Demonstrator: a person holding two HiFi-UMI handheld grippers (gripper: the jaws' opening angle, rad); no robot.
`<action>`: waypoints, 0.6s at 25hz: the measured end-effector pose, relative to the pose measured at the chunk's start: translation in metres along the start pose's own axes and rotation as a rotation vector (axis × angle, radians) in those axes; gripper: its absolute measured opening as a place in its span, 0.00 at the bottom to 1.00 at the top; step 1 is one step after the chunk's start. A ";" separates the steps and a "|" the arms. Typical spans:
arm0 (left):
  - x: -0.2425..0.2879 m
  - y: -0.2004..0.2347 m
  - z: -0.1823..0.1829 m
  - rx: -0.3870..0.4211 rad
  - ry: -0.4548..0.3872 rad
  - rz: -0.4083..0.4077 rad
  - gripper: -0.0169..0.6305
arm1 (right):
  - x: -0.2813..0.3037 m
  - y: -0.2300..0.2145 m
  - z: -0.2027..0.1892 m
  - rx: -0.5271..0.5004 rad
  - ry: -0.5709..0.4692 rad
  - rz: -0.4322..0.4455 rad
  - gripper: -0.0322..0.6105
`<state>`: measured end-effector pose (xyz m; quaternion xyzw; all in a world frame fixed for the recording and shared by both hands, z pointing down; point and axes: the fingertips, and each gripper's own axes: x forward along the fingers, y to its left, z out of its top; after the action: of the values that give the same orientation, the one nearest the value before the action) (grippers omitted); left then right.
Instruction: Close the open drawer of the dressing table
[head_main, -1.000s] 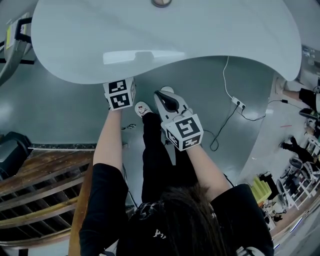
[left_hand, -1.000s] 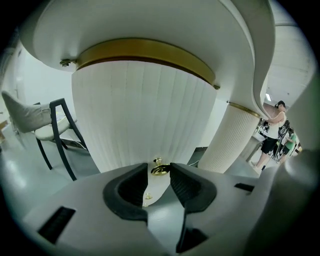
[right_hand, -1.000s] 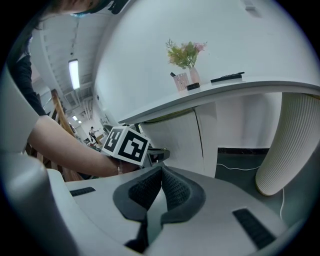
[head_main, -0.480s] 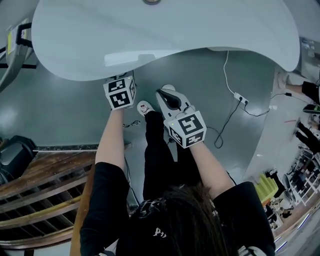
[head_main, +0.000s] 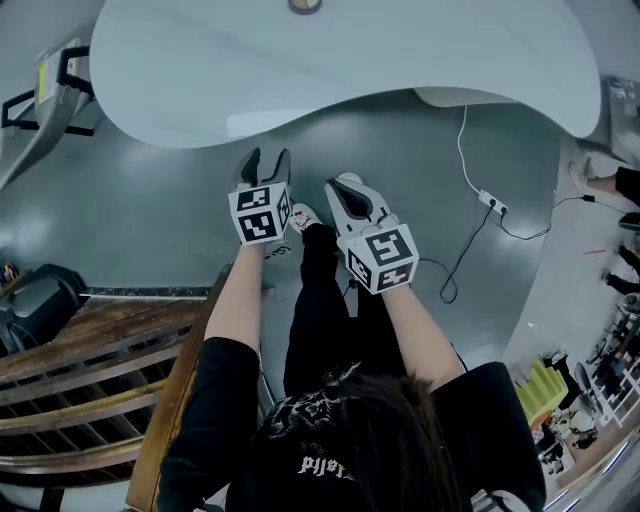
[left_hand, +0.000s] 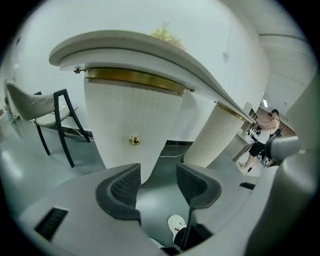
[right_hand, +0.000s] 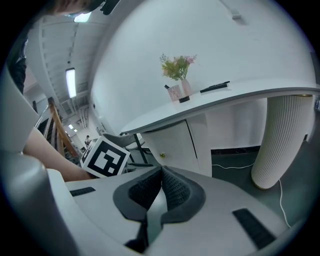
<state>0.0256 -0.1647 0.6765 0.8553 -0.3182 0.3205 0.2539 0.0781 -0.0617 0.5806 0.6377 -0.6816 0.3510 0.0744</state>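
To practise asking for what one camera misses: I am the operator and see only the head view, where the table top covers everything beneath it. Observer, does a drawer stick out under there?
Observer: Nothing sticks out. In the left gripper view, the gold strip under the table top looks flush.
Operator: Is the left gripper on anything?
Observer: No. Its jaws have just been opening. The left gripper is open with only floor between its jaws, and the brass knob ahead is untouched.
Operator: And the right gripper?
Observer: Its own view shows the right gripper shut, with nothing in it.
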 end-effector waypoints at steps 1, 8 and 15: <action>-0.007 -0.006 0.001 0.000 -0.008 -0.010 0.37 | -0.004 0.000 0.001 -0.002 -0.002 0.001 0.09; -0.056 -0.026 0.020 0.027 -0.083 -0.027 0.37 | -0.027 0.014 0.019 -0.036 -0.018 0.031 0.09; -0.106 -0.043 0.040 -0.009 -0.161 -0.013 0.36 | -0.046 0.031 0.049 -0.073 -0.057 0.067 0.09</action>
<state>0.0082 -0.1209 0.5646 0.8791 -0.3334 0.2477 0.2336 0.0744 -0.0543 0.5073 0.6209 -0.7169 0.3099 0.0665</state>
